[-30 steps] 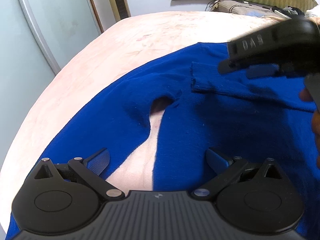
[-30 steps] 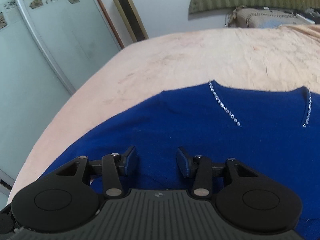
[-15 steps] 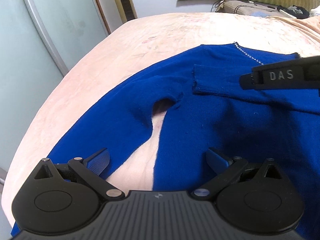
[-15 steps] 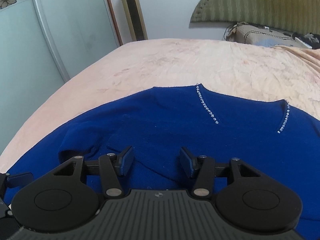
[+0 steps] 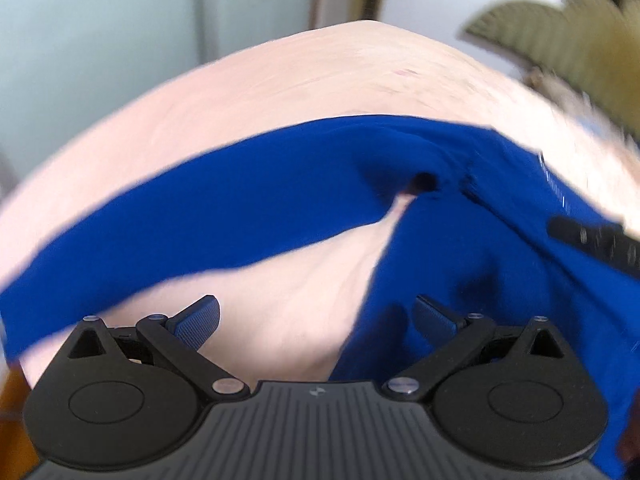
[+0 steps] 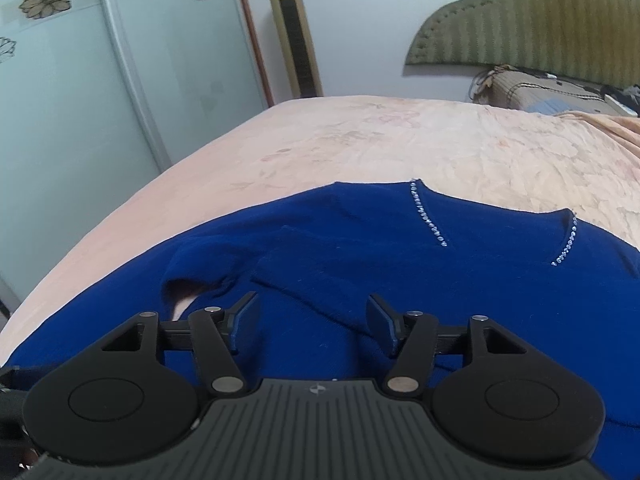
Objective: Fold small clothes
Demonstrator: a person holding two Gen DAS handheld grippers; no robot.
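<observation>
Two open grippers over a blue sweater [image 6: 360, 264] spread flat on the bed [image 6: 360, 140].

One sleeve already lies folded across the body, the other [image 5: 192, 216] stretches out sideways; a careless grab could take only the top layer or drag the folded sleeve askew. Left gripper [image 5: 316, 320] has its fingers spread wide, holding nothing, above the gap between sleeve and body. Right gripper [image 6: 312, 320] is moderately open, empty, above the folded sleeve.

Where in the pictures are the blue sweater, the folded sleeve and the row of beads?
Blue sweater [image 6: 500, 292], right wrist view, on the chest below the neckline.
Folded sleeve [image 6: 304, 264], right wrist view, on its cuff end lying across the sweater.
Row of beads [image 6: 428, 220], right wrist view, on the left neckline strip.
</observation>
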